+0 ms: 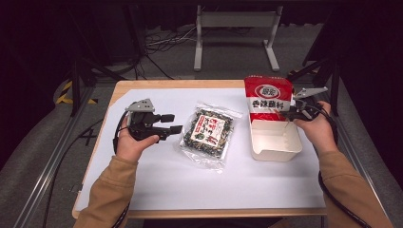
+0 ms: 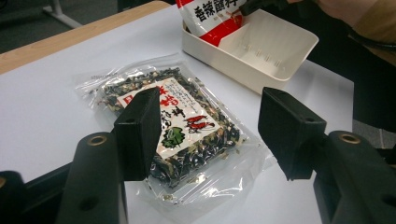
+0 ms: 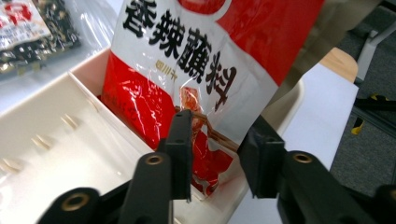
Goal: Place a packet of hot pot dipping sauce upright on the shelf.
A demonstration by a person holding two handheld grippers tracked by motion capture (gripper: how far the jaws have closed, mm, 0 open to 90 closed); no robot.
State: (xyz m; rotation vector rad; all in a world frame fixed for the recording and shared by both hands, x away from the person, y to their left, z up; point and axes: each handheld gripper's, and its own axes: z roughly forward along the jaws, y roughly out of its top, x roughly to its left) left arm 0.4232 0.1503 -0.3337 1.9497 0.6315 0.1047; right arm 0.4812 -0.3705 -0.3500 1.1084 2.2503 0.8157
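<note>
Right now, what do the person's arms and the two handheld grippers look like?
Both forearms wear tan long sleeves. The left gripper is black, with two blocky matte black jaws on arms bearing brass-coloured rivets, and a grey three-cornered plate on top. The right gripper is black too, with its own grey plate. A black cable trails along the right sleeve.

Wooden surface (image 1: 157, 84) — its top covered almost edge to edge by a white sheet (image 1: 190, 180), with bare wood showing along the far and near edges. Lying flat on the sheet, near the middle: a clear packet (image 1: 207, 133) of dark dried contents with a printed label. To its right — well apart — stands a white tray (image 1: 275, 142), open side up.
</note>
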